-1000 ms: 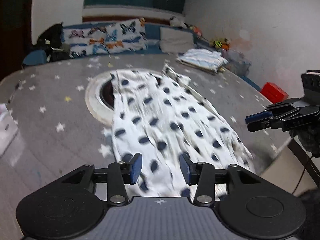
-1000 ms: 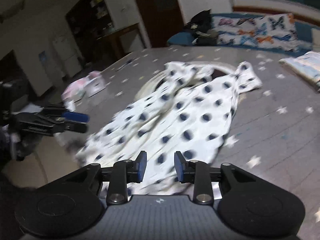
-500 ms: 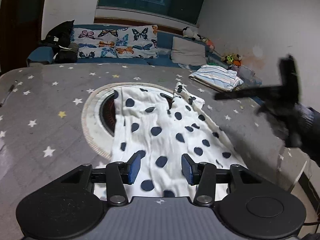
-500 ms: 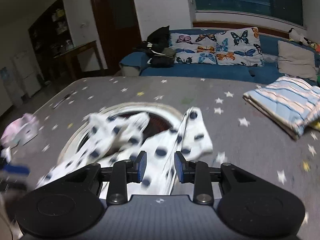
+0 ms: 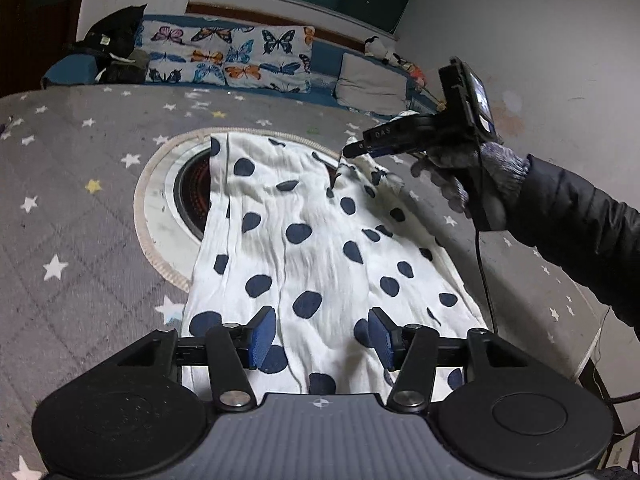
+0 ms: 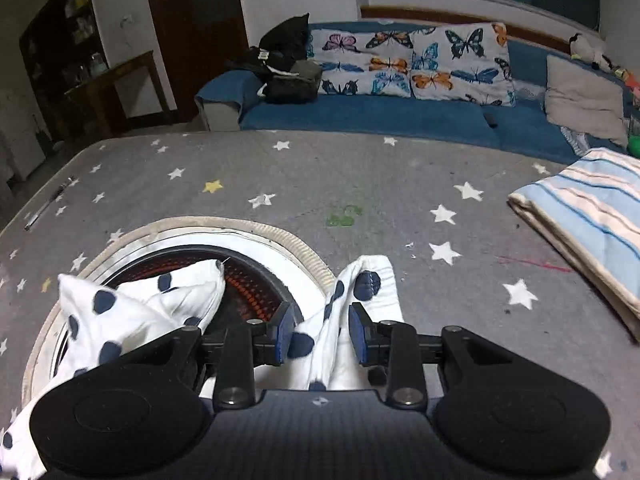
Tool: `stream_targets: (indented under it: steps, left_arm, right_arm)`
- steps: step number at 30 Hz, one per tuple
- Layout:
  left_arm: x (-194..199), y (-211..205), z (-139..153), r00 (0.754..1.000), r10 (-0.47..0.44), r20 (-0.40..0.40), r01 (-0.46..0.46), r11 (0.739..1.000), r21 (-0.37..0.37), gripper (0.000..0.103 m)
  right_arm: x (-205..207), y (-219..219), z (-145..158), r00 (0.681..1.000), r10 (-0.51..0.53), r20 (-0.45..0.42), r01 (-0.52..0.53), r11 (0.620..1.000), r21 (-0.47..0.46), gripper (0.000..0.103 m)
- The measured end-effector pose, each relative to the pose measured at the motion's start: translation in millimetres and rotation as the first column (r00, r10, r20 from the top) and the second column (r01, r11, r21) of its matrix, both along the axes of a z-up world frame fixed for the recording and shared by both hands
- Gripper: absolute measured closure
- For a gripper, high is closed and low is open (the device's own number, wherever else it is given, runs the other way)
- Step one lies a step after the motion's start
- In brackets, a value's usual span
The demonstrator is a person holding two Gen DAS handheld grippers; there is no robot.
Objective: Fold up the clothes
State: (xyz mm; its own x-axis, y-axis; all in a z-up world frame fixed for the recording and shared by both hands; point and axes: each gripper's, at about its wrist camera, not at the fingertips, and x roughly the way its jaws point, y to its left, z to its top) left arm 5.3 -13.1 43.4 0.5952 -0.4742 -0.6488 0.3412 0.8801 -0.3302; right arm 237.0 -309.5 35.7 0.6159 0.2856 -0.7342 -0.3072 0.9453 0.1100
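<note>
A white garment with navy dots is lying spread over the star-patterned grey worktop, partly covering the round inset heater. The left claw is hovering released above its near hem. The right claw is also gaping, with the garment's far strap lying between its pads, ungripped.

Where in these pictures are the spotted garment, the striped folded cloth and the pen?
spotted garment (image 5: pixel 316 256), left wrist view, middle of the white fabric.
striped folded cloth (image 6: pixel 592 204), right wrist view, its top face.
pen (image 6: pixel 48 204), right wrist view, mid-shaft.
</note>
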Motion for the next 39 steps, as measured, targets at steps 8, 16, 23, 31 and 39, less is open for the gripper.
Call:
stream_targets:
  steps: [8,16,23,31,39]
  left_arm:
    - [0,-1,-2,1.0,-0.004,-0.009,0.004,1.0,0.004,0.048]
    - [-4,-3,-1,1.0,-0.016,-0.002,0.016,1.0,0.012,0.048]
    - [-5,-6,3,0.999,-0.033,0.016,0.033,0.999,0.019,0.047]
    - [20,-9,25,0.997,-0.005,0.079,0.001,0.998,0.058,0.046]
    - [81,-11,56,0.981,0.074,0.18,-0.093,0.991,0.101,0.047]
  right_arm:
    - [0,6,8,1.0,0.025,0.016,-0.025,1.0,0.001,0.101]
    - [-40,-27,74,0.977,0.072,0.199,-0.096,0.989,0.112,0.101]
    - [-43,-65,44,0.995,-0.031,0.094,0.041,0.994,-0.103,0.093]
    - [-46,-51,27,0.992,-0.077,0.102,0.097,0.974,-0.205,0.086]
    - [-49,-39,29,0.978,-0.074,0.194,0.126,0.953,-0.274,0.077]
